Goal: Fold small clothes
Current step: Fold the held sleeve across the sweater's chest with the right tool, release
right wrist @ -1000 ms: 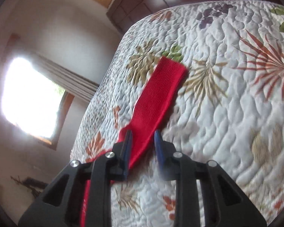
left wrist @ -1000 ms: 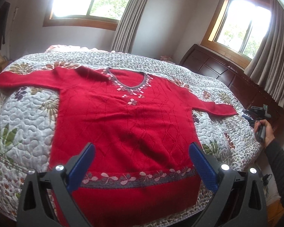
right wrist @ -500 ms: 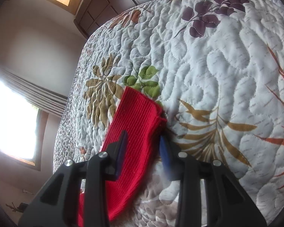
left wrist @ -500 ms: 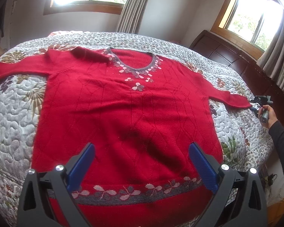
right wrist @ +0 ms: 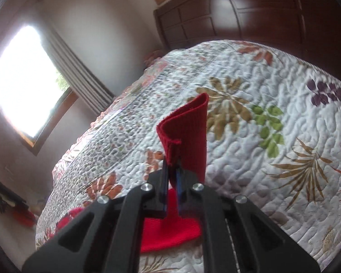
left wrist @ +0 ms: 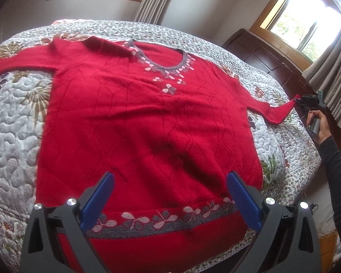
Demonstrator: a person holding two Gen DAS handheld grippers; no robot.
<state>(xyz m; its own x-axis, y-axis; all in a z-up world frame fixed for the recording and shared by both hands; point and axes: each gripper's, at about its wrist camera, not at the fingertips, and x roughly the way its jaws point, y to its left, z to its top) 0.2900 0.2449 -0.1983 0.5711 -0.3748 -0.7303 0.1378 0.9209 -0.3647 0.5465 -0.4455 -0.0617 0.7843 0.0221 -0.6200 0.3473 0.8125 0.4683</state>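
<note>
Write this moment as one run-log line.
right gripper: shut on red knitted sweater cuff, lifted | left gripper: open over hem | floral quilt: sweater flat
</note>
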